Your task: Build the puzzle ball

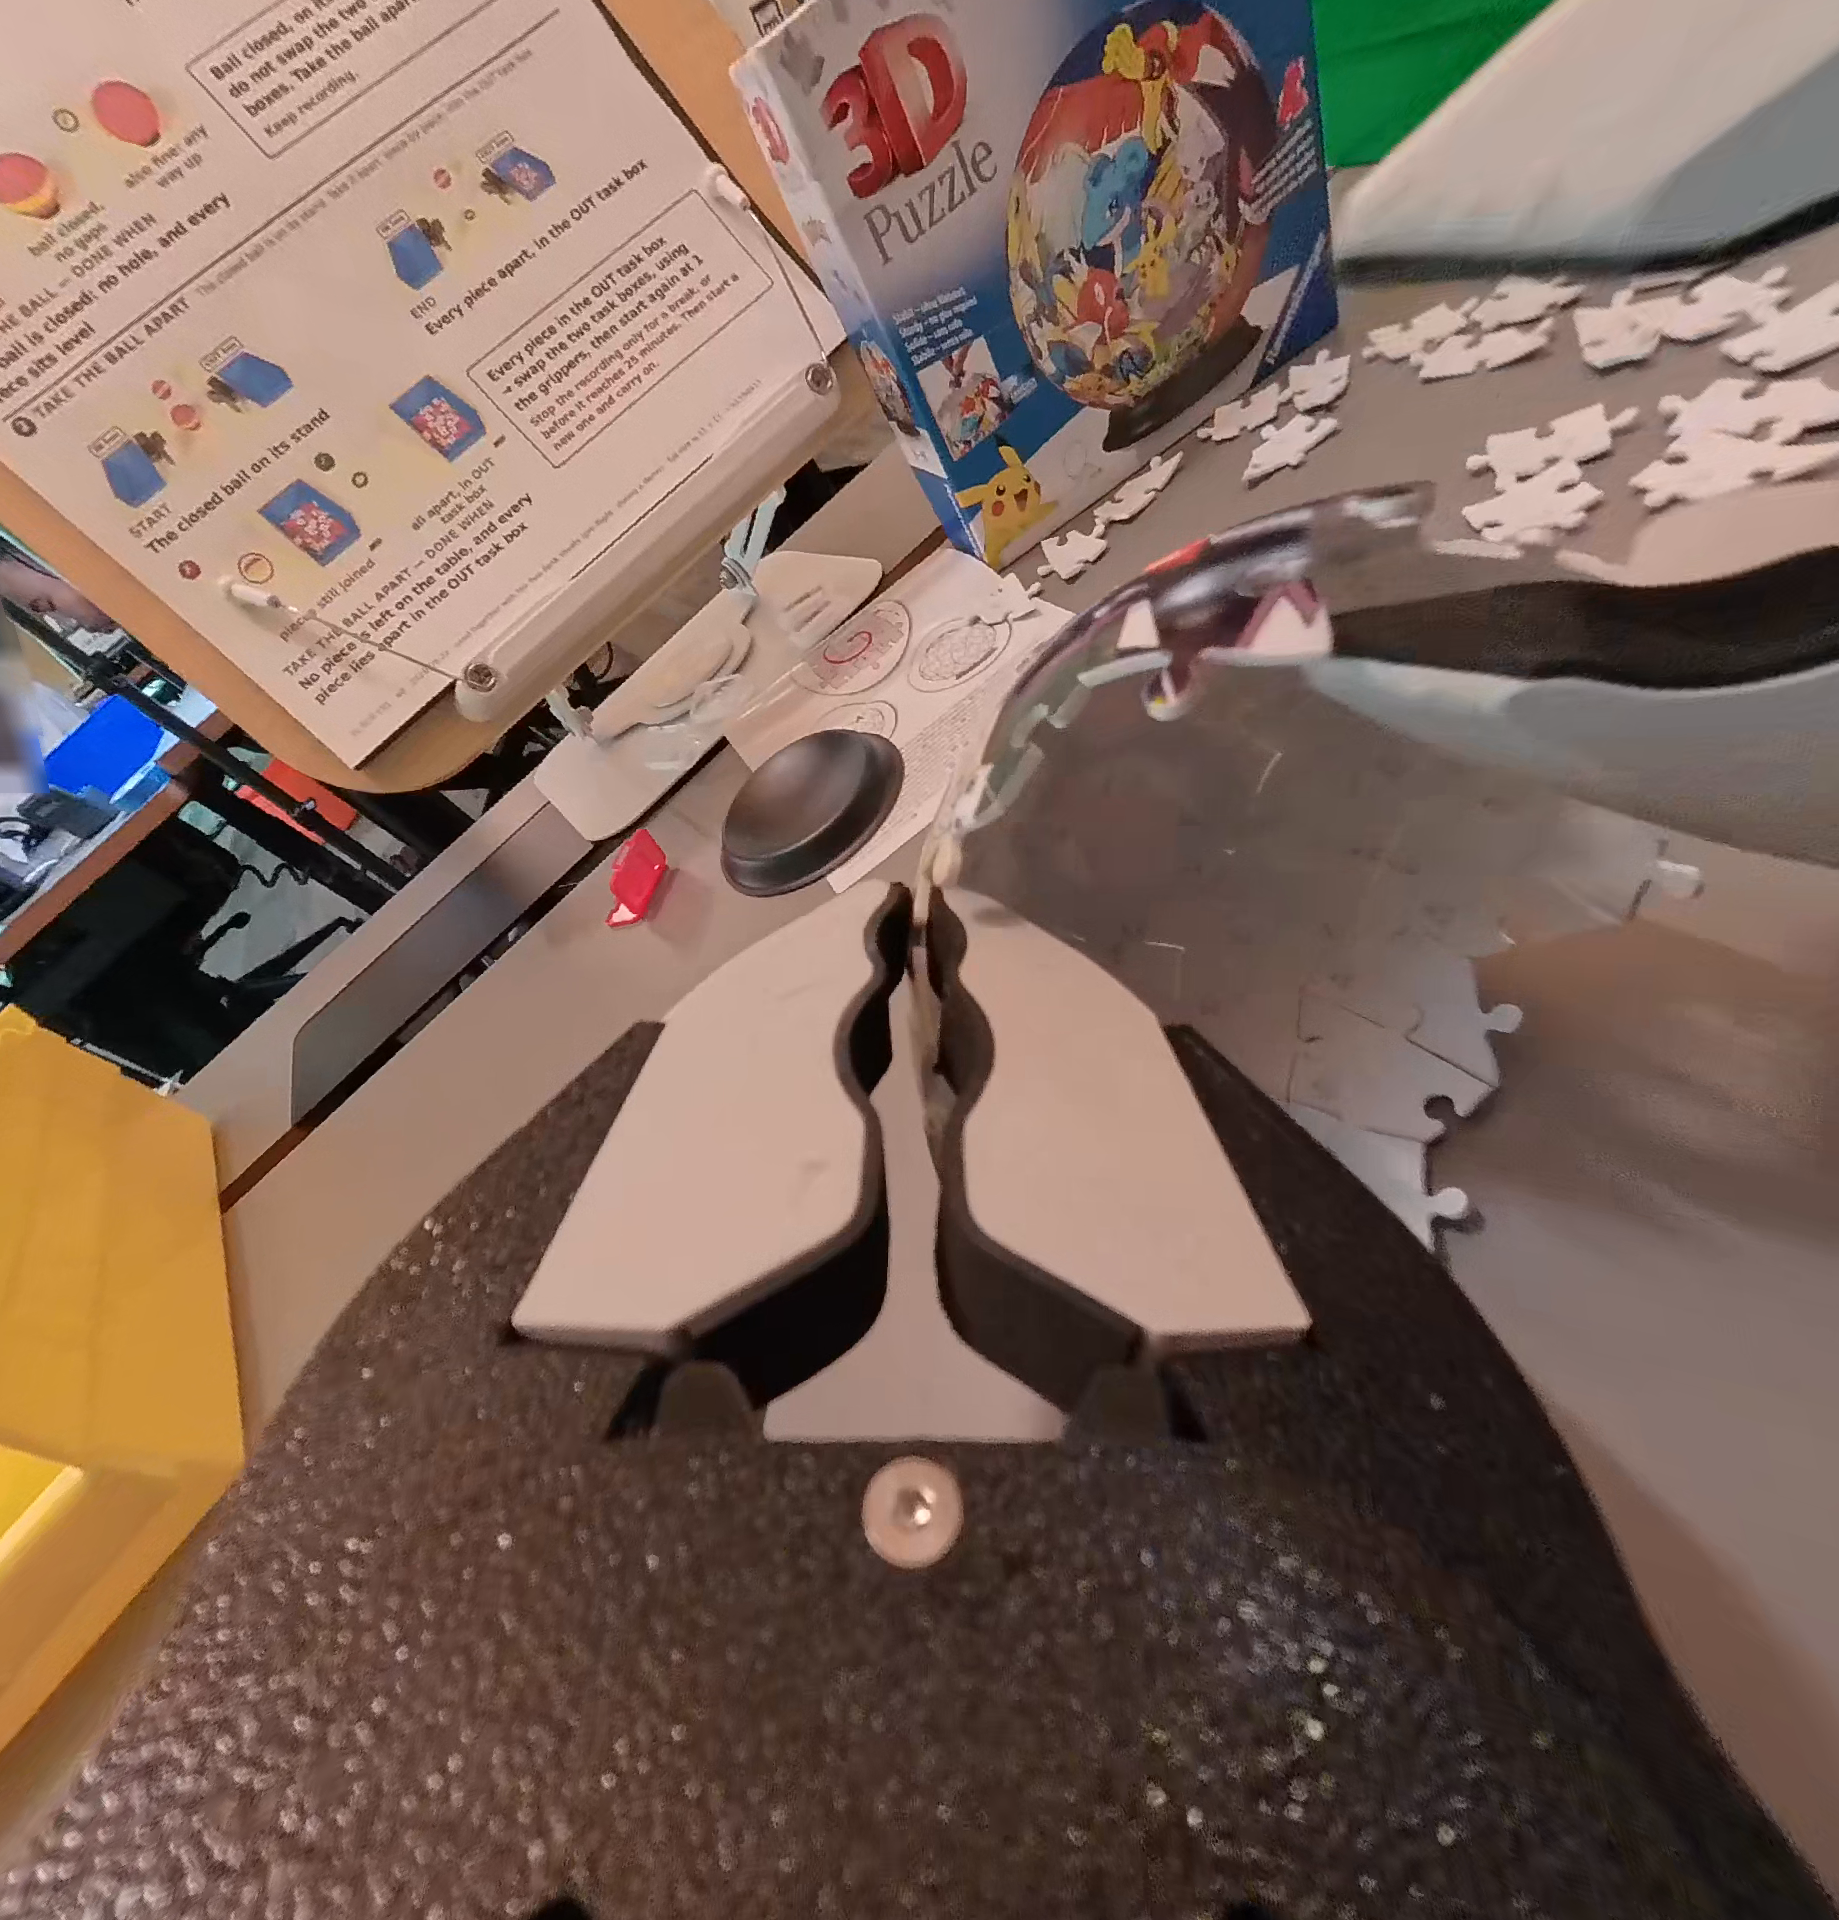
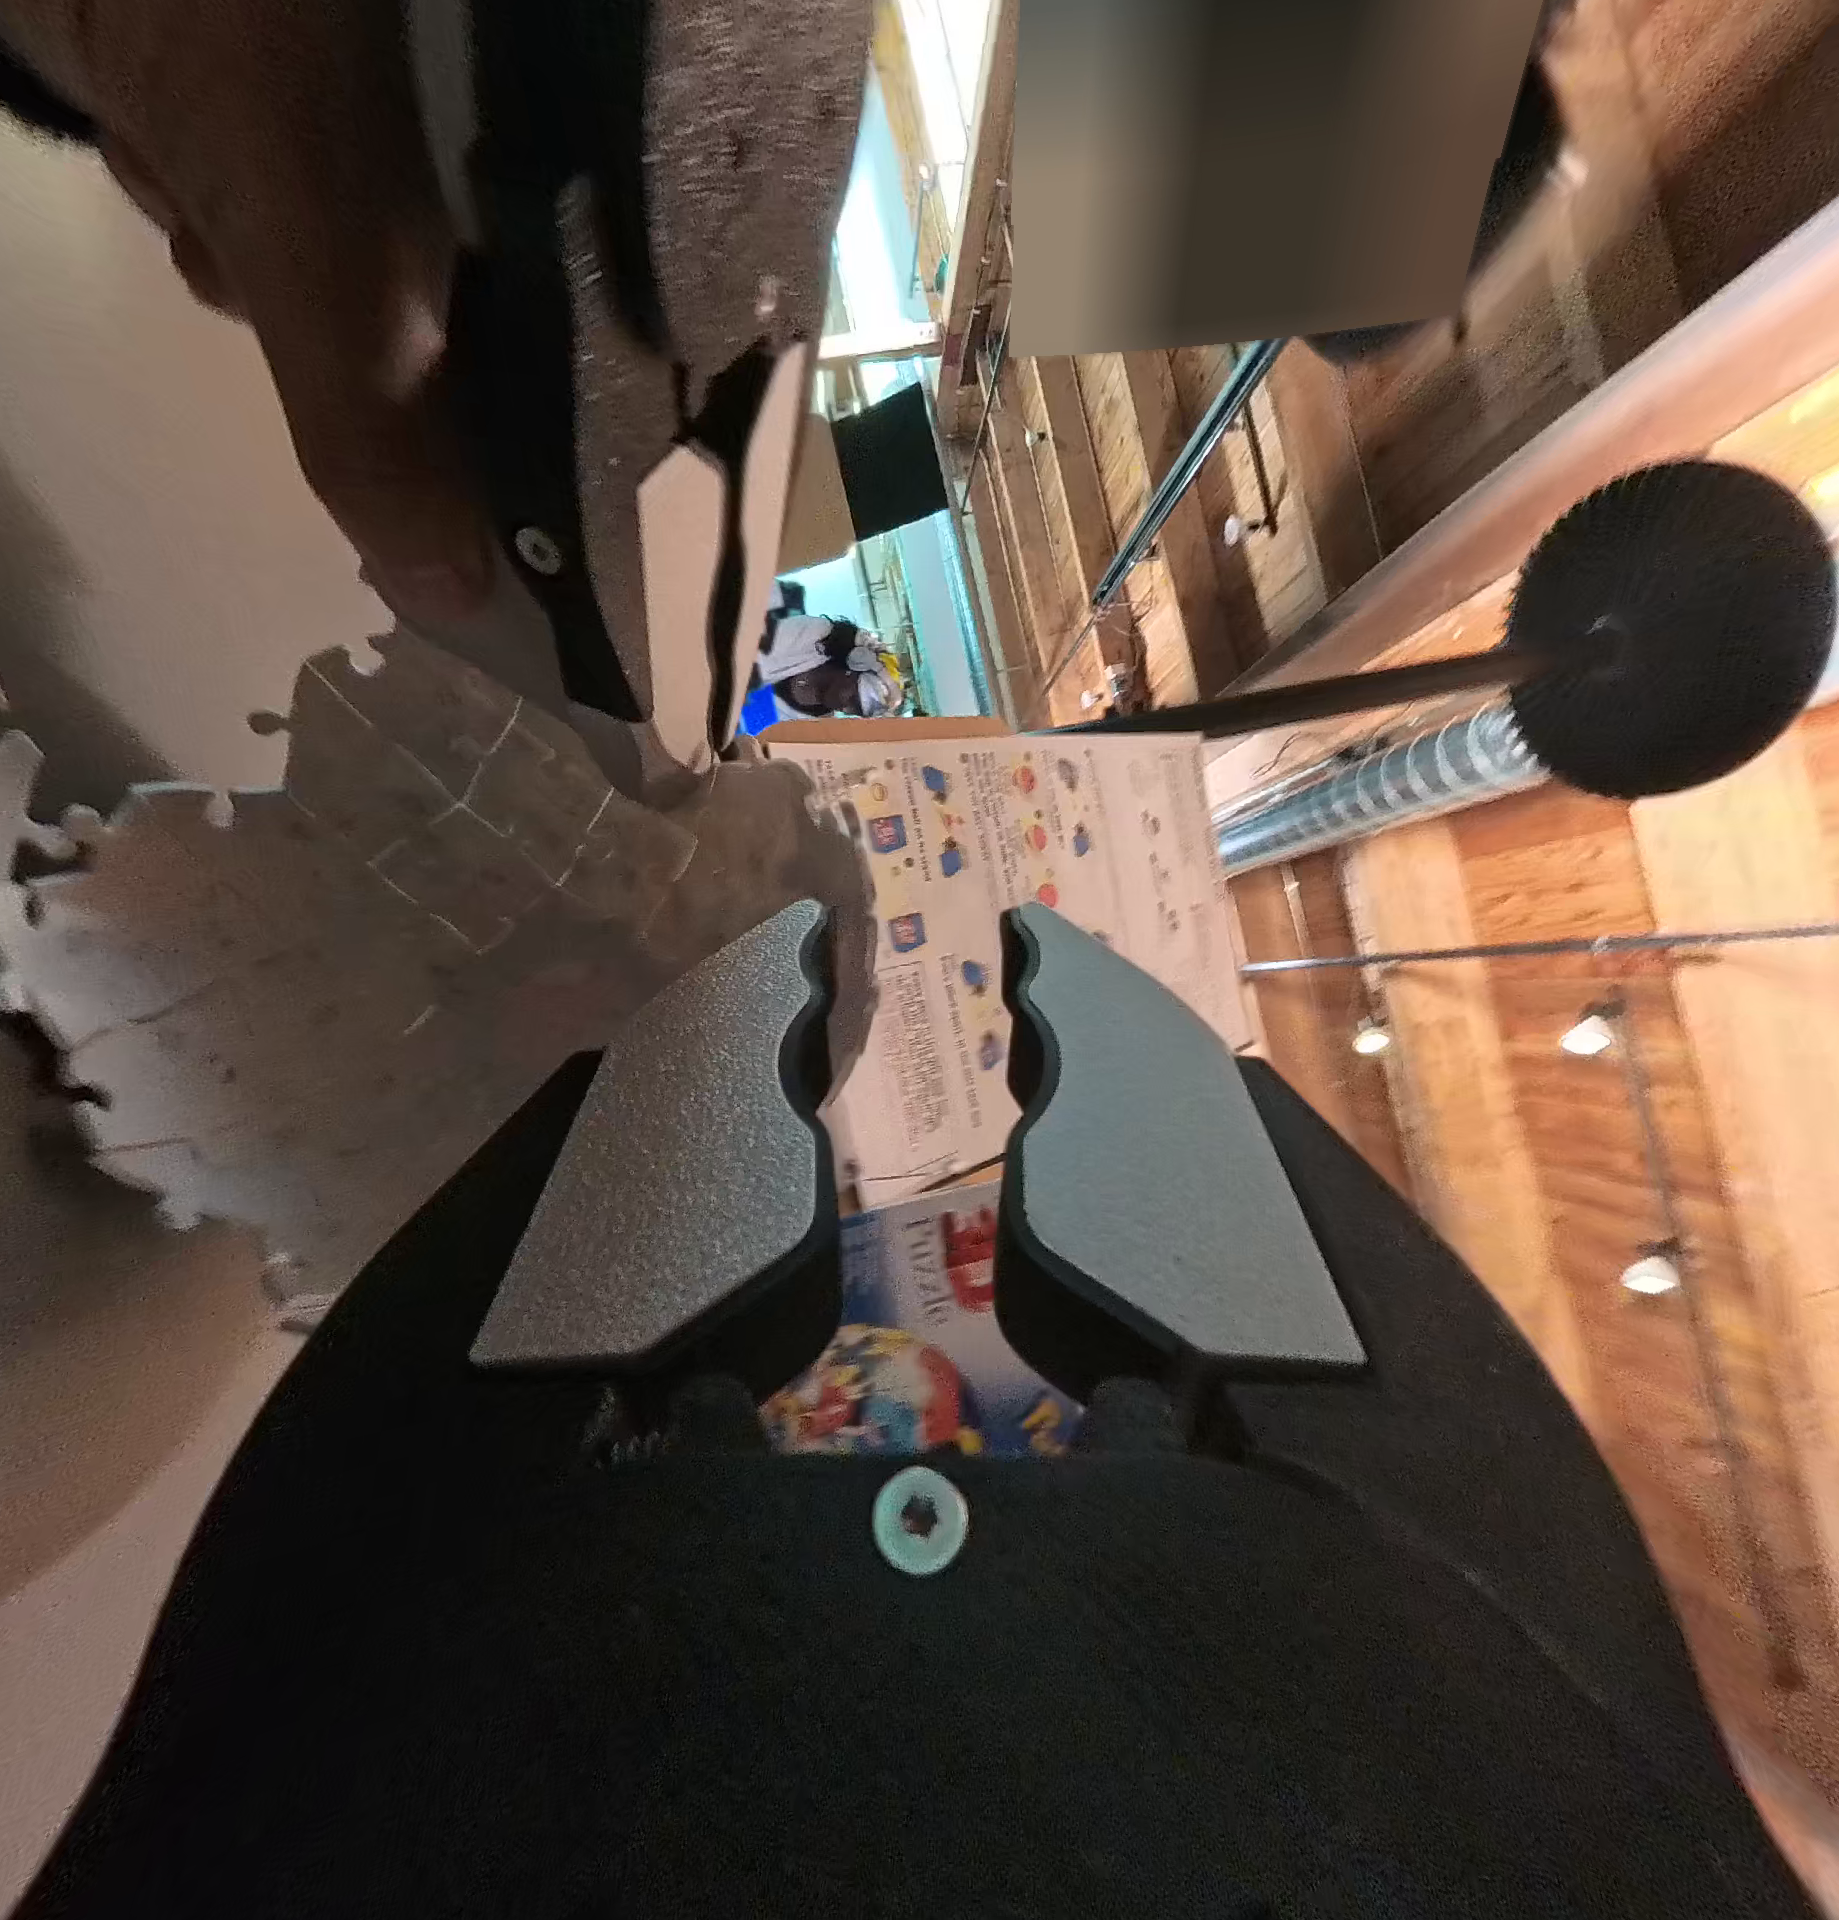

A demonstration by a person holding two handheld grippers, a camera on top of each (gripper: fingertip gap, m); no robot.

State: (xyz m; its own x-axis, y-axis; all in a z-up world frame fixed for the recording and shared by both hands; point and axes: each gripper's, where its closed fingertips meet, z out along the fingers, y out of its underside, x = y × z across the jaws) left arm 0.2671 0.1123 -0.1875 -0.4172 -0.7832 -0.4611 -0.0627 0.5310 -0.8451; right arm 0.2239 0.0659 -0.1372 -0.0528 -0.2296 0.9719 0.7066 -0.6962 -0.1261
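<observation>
Left gripper (image 1: 920,935) pinching curved, half-built puzzle ball (image 1: 1310,862)

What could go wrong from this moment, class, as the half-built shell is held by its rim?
1. The left tool pinches the partial ball shell only at its thin edge; the joined pieces may flex and pop apart.
2. The right tool is open, gripping nothing, so the shell has no second support if it slips.
3. The shell hangs above the table, away from the black stand; a drop could scatter the loose white pieces.
</observation>
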